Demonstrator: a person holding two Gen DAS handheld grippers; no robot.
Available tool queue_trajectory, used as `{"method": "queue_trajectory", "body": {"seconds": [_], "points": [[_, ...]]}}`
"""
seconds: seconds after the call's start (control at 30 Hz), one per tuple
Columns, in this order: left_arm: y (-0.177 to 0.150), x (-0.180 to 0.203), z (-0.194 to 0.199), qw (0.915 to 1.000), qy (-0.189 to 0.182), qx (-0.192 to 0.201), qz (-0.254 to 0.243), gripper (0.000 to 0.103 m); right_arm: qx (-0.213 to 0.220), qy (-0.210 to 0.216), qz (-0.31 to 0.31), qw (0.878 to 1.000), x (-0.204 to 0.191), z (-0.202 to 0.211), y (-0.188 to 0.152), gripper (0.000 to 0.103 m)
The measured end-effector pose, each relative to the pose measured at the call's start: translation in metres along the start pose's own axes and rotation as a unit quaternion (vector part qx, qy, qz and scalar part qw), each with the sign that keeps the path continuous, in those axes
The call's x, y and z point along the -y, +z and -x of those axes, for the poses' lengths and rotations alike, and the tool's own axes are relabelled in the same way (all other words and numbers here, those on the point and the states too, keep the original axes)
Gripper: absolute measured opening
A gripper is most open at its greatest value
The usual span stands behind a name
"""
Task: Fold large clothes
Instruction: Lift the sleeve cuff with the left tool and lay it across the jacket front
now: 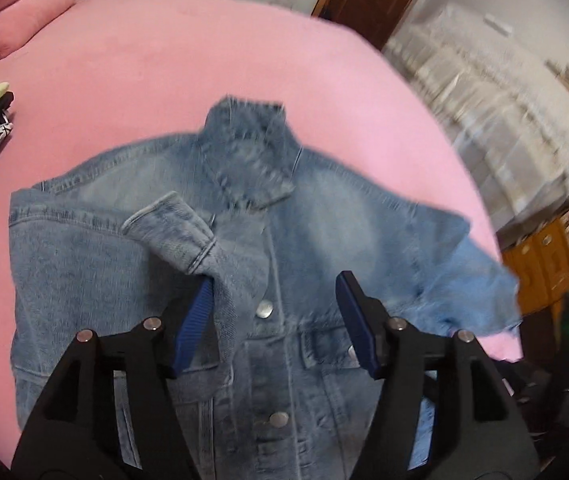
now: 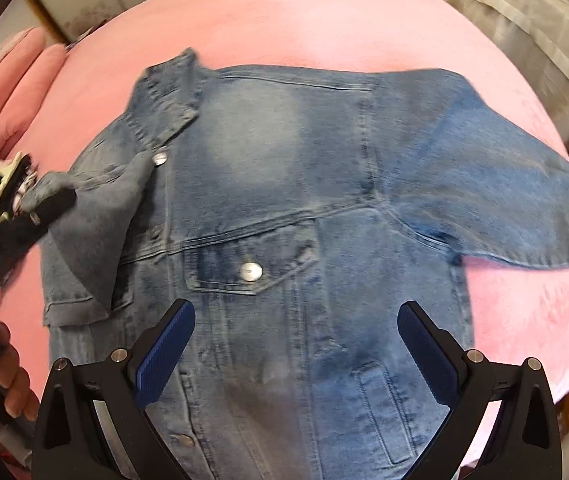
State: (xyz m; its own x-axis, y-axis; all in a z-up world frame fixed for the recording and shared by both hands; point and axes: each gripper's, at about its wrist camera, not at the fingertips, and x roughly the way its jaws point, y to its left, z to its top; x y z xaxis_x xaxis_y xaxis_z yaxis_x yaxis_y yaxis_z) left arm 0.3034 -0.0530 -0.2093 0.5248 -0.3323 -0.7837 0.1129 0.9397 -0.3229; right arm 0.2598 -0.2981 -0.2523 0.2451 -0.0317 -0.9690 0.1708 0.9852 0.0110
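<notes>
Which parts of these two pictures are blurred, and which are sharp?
Left wrist view: the shelves at right are smeared, the jacket's collar is soft, the left tool is sharp. Right wrist view: the jacket is slightly blurred, the right tool is sharp.

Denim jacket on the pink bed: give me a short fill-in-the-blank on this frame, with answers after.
1. The denim jacket lies on a bed cover coloured ____.
2. The right gripper has its jaws ____, holding nothing.
3. The left sleeve cuff lies folded ____ the jacket's front.
4. The chest pocket flap is closed by a metal ____.

Answers: pink; open; over; button
</notes>
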Motion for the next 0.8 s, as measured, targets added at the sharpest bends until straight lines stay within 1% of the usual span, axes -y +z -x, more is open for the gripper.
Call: {"method": "queue_trajectory", "body": {"seconds": [0.03, 0.07, 0.1, 0.13, 0.2, 0.23, 0.27, 0.3, 0.33, 0.37, 0.4, 0.47, 0.5, 0.53, 0.6, 0.67, 0.73, 0.8], "points": [[0.002, 0.001, 0.002, 1.0, -0.005, 0.009, -0.001, 0.059, 0.002, 0.001, 0.007, 1.0, -0.005, 0.0, 0.0, 0.103], [0.009, -0.008, 0.016, 0.9998, -0.009, 0.018, -0.002, 0.059, 0.004, 0.004, 0.013, 1.0, -0.009, 0.0, 0.0, 0.103], [0.014, -0.007, 0.019, 0.9995, -0.015, 0.026, -0.006, 0.059, 0.004, 0.008, 0.019, 1.0, -0.015, -0.001, 0.0, 0.103], [0.017, -0.002, 0.018, 0.999, -0.028, 0.031, -0.016, 0.06, 0.003, 0.01, 0.022, 1.0, -0.018, -0.001, 0.0, 0.103], [0.023, 0.008, 0.023, 0.9972, -0.061, 0.027, -0.034, 0.06, 0.003, 0.009, 0.026, 1.0, -0.023, -0.001, -0.001, 0.103], [0.024, 0.014, 0.02, 0.9953, -0.086, 0.016, -0.041, 0.06, 0.003, 0.006, 0.026, 1.0, -0.024, -0.002, -0.002, 0.103], [0.026, 0.021, 0.017, 0.9919, -0.119, -0.007, -0.044, 0.06, 0.003, 0.005, 0.023, 1.0, -0.024, -0.003, -0.002, 0.103], [0.025, 0.025, 0.012, 0.9886, -0.142, -0.026, -0.042, 0.06, 0.001, 0.006, 0.021, 1.0, -0.023, -0.004, -0.002, 0.103], [0.023, 0.029, 0.007, 0.9853, -0.16, -0.046, -0.037, 0.06, -0.003, 0.007, 0.018, 1.0, -0.021, -0.006, -0.002, 0.103], [0.02, 0.033, 0.003, 0.9836, -0.166, -0.061, -0.034, 0.06, -0.007, 0.008, 0.016, 1.0, -0.02, -0.009, -0.002, 0.103], [0.016, 0.035, 0.004, 0.9846, -0.159, -0.062, -0.036, 0.06, -0.006, 0.007, 0.016, 1.0, -0.018, -0.01, -0.001, 0.103], [0.01, 0.035, 0.016, 0.9892, -0.134, -0.044, -0.04, 0.06, -0.002, 0.013, 0.02, 1.0, -0.016, -0.013, 0.0, 0.103], [0.008, 0.032, 0.022, 0.9916, -0.119, -0.038, -0.034, 0.06, -0.001, 0.016, 0.024, 1.0, -0.016, -0.014, 0.0, 0.103], [0.005, 0.026, 0.029, 0.9944, -0.096, -0.039, -0.022, 0.06, 0.0, 0.026, 0.035, 0.999, -0.019, -0.017, 0.001, 0.103], [0.001, 0.011, 0.037, 0.9964, -0.069, -0.049, 0.002, 0.06, 0.003, 0.036, 0.058, 0.998, -0.026, -0.02, 0.003, 0.101], [-0.006, -0.011, 0.042, 0.9968, -0.031, -0.067, 0.03, 0.06, 0.014, 0.052, 0.106, 0.993, -0.047, -0.021, 0.004, 0.088], [-0.017, -0.038, 0.043, 0.9946, 0.021, -0.084, 0.056, 0.06, 0.03, 0.064, 0.156, 0.985, -0.07, -0.021, 0.004, 0.087], [-0.026, -0.064, 0.044, 0.9904, 0.057, -0.094, 0.083, 0.06, 0.051, 0.072, 0.196, 0.977, -0.093, -0.019, 0.003, 0.087]]}}
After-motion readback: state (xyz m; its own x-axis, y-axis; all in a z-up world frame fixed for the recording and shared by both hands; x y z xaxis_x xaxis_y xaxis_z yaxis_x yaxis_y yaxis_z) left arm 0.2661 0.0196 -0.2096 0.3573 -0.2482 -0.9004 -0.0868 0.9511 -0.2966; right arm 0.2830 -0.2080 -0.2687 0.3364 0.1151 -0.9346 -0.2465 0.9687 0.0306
